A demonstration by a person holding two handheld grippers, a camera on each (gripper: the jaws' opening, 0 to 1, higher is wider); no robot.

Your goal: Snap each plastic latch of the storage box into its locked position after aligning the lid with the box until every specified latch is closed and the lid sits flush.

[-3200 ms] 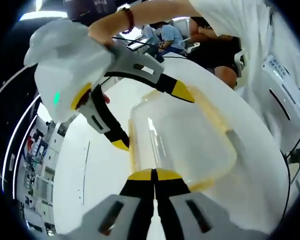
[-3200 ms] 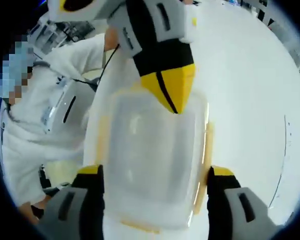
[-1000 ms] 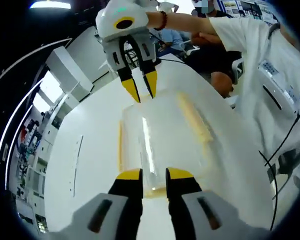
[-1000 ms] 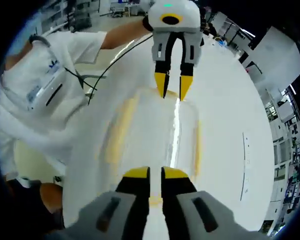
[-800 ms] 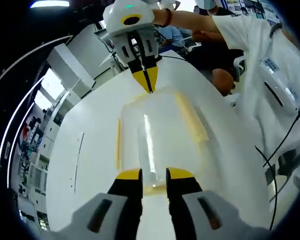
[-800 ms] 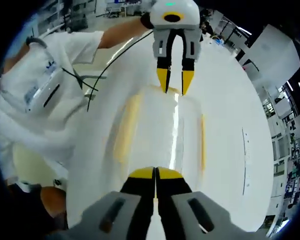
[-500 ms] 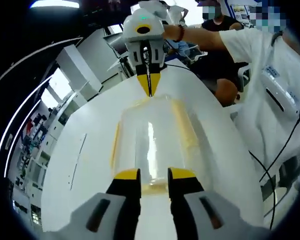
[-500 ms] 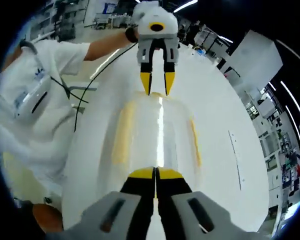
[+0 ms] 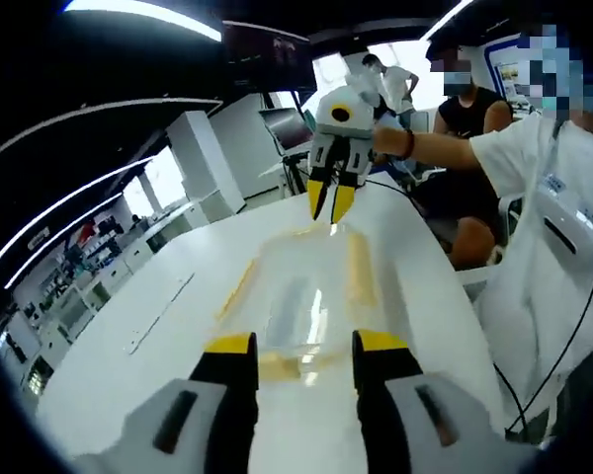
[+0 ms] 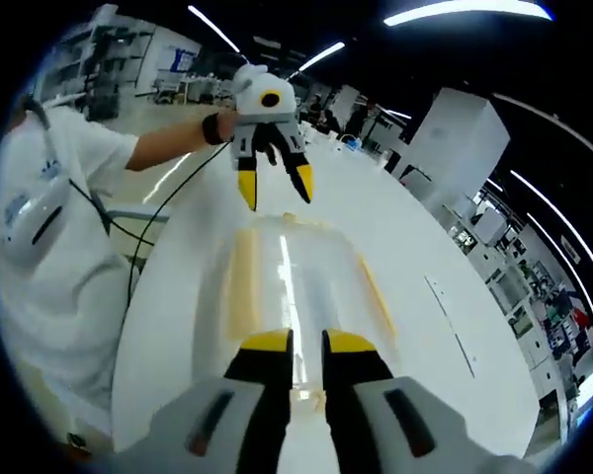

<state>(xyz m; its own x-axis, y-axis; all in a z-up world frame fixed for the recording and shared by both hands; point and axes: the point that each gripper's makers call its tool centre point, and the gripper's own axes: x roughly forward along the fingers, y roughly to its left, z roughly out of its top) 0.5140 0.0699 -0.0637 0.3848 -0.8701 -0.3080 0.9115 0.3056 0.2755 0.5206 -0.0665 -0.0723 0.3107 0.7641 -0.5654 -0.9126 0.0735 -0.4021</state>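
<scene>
Jaws open at both ends of a clear plastic storage box (image 9: 301,296).
Left gripper (image 9: 301,346) jaws stand wide apart; right gripper (image 10: 296,344) jaws slightly apart. Box lies at 12 o'clock on the white tabletop (image 9: 148,355).

Storage box (image 9: 306,296) on table (image 9: 119,365), a gripper (image 9: 329,209) beyond each end

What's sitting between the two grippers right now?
The clear storage box with its lid on lies between the left gripper and right gripper, in both views.
</scene>
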